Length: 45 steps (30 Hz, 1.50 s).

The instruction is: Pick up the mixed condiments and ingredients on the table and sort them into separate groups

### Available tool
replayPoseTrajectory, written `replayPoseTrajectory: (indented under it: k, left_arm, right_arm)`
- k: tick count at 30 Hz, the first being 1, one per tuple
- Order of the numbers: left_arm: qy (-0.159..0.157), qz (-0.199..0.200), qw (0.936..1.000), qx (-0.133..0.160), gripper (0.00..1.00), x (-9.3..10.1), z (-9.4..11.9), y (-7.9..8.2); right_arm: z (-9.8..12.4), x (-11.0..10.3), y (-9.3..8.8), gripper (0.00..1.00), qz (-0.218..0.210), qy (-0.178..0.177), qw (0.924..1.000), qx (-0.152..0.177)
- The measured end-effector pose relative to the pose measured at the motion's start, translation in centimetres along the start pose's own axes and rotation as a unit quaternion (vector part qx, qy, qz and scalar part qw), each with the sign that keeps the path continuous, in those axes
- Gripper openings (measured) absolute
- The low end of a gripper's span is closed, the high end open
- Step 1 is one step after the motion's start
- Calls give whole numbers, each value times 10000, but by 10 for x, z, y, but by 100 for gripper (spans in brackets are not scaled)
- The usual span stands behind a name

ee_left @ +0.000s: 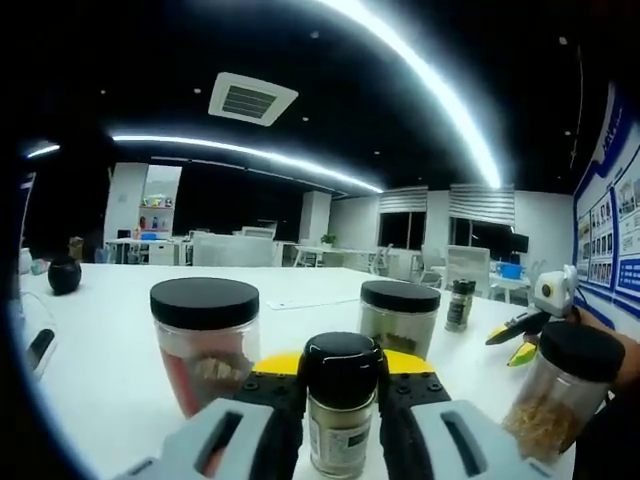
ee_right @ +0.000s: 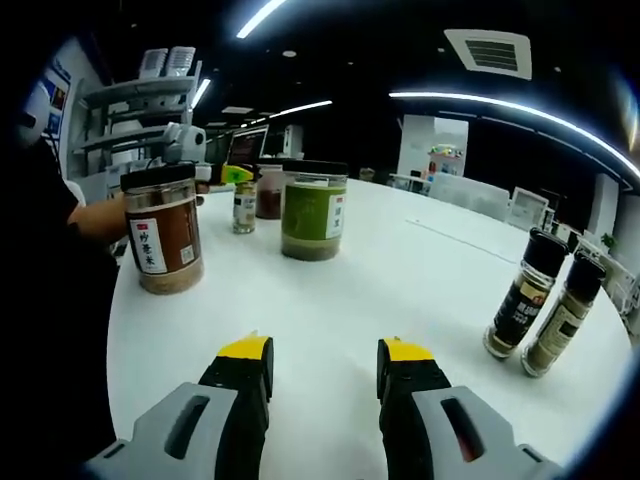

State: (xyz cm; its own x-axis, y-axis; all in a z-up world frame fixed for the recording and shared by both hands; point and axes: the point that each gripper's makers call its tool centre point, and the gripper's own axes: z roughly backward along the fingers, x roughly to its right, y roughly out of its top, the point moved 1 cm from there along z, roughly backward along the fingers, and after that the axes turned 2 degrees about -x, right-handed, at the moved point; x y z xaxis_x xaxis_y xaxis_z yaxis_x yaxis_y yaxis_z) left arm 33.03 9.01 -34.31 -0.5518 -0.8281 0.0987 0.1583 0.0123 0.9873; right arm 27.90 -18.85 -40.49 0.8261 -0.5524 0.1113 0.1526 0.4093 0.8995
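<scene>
Meanwhile, left gripper (ee_left: 340, 405) clamps a spice bottle (ee_left: 341, 400); right gripper (ee_right: 324, 375) hovers open above table (ee_right: 400, 280).

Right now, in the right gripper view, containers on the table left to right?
Brown-powder jar → small spice bottle → green-powder jar → dark grinder bottle → light grinder bottle. A reddish jar sits behind, overlapping the green one, so I left it out.
</scene>
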Motion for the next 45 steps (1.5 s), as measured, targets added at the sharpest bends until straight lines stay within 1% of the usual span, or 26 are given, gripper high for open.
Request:
replayPoseTrajectory:
  k: [7,9,12,14,19,22,24,26,28,29,31,32,35,40,42,45]
  left_arm:
    - [-130,11,9999,66,29,5,1,10]
    - [-177,10,9998,93,29,6,2,13]
    - [-222,57,9996,141,29,7,2,18]
    - [-279,19,9994,218,29,9,3,22]
    - [-395,-39,9988,287,28,17,4,31]
    - [-587,-81,9978,297,28,26,4,37]
    - [-648,-226,9972,305,28,32,3,40]
    - [-740,-289,9964,302,28,38,2,42]
    - [-896,-331,9950,283,28,45,1,44]
    - [-993,-274,9943,284,28,50,0,46]
    - [-1122,-349,9927,285,28,58,-2,50]
    - [-1134,-420,9922,299,28,61,-3,52]
    - [-1181,-513,9911,337,28,67,-5,56]
    - [-1341,-560,9884,435,28,81,-12,64]
    - [-1394,-519,9877,474,28,84,-12,66]
    - [-1528,-425,9860,510,28,90,-12,68]
  right_arm:
    - [2,-1,8,42,43,-31,10000,45]
    - [4,-3,12,41,-17,4,10000,82]
    - [6,-5,17,41,-89,74,9998,190]
    - [6,-9,22,41,-87,152,9994,307]
    - [10,-15,35,41,-140,304,9980,539]
    - [14,-20,47,40,-262,416,9961,735]
    - [16,-24,52,36,-409,526,9947,778]
    - [16,-29,60,35,-509,627,9922,947]
    - [15,-36,64,35,-495,758,9904,1046]
    - [14,-42,67,35,-422,861,9891,1119]
    - [13,-46,69,36,-415,902,9885,1142]
    - [12,-49,70,36,-388,925,9884,1138]
    - [9,-51,72,36,-361,920,9885,1147]
    - [5,-49,80,36,-454,818,9864,1354]
    - [3,-49,83,36,-472,791,9859,1394]
    - [2,-49,85,36,-385,754,9863,1413]
